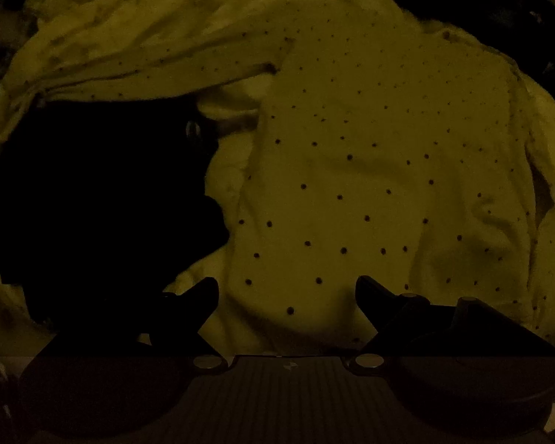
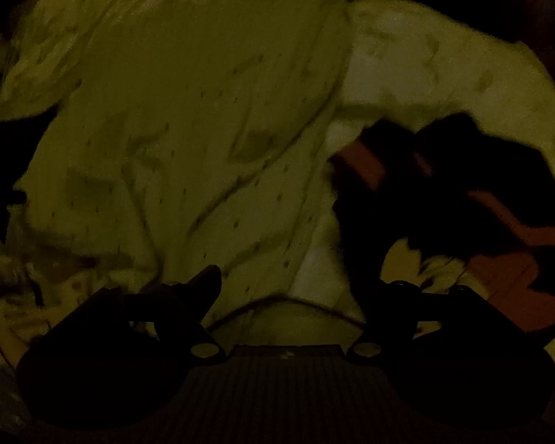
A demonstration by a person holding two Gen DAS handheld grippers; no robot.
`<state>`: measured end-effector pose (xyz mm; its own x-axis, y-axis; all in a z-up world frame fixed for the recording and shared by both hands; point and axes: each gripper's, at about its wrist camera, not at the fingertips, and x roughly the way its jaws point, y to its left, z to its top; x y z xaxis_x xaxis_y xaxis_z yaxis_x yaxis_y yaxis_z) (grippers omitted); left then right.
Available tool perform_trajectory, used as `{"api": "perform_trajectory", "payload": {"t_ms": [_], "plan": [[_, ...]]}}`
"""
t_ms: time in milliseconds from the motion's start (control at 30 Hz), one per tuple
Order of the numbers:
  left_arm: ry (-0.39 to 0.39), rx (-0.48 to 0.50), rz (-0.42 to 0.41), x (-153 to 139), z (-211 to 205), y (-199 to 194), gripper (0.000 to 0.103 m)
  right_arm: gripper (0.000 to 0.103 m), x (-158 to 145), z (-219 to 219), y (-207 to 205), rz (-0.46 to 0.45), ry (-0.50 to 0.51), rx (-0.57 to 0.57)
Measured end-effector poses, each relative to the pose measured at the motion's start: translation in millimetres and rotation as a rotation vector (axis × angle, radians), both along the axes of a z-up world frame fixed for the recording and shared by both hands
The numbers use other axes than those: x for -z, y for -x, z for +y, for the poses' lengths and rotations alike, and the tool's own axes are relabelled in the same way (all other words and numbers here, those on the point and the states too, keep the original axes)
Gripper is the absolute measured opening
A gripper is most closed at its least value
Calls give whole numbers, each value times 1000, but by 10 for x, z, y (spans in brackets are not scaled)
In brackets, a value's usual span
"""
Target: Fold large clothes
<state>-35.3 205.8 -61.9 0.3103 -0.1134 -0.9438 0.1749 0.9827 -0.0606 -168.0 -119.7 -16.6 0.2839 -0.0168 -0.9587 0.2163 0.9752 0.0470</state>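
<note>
**Both tongs hanging open over dotted garment**

Left tongs (image 1: 286,288) are hovering with jaws spread wide, gripping nothing, above a pale dotted garment (image 1: 370,170) that is lying rumpled across the scene. Right tongs (image 2: 290,285) are likewise gaping and empty over its creased cloth. Beside the garment, a dark cloth (image 1: 100,192) is lying, showing reddish patches in the right view.

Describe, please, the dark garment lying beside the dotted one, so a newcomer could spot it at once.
In the left wrist view, the pale dotted garment fills the middle. Directly left of it lies the black garment, a bunched heap. Alone among the pale cloth, it is solid black without dots.
</note>
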Motion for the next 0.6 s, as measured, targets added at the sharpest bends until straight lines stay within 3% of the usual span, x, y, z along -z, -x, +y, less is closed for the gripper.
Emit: {"api": "perform_trajectory", "payload": {"t_ms": [200,233,300,433,533,600], "plan": [[-7,-47,-6,-97,84,-69,103,77,292,115,-26,49,-97,23],[-11,-59,-9,-99,90,-88,103,73,327,144,-51,48,-82,25],[-15,-69,-9,-127,101,-79,103,70,334,267,-143,56,64,-6],[-24,-61,-15,-128,88,-27,103,71,178,527,-211,-12,217,-168],[-22,-65,2,-87,93,10,103,74,71,718,-226,-68,256,-291],[-18,-67,12,-68,92,24,103,79,77,844,-239,-72,223,-367]]}}
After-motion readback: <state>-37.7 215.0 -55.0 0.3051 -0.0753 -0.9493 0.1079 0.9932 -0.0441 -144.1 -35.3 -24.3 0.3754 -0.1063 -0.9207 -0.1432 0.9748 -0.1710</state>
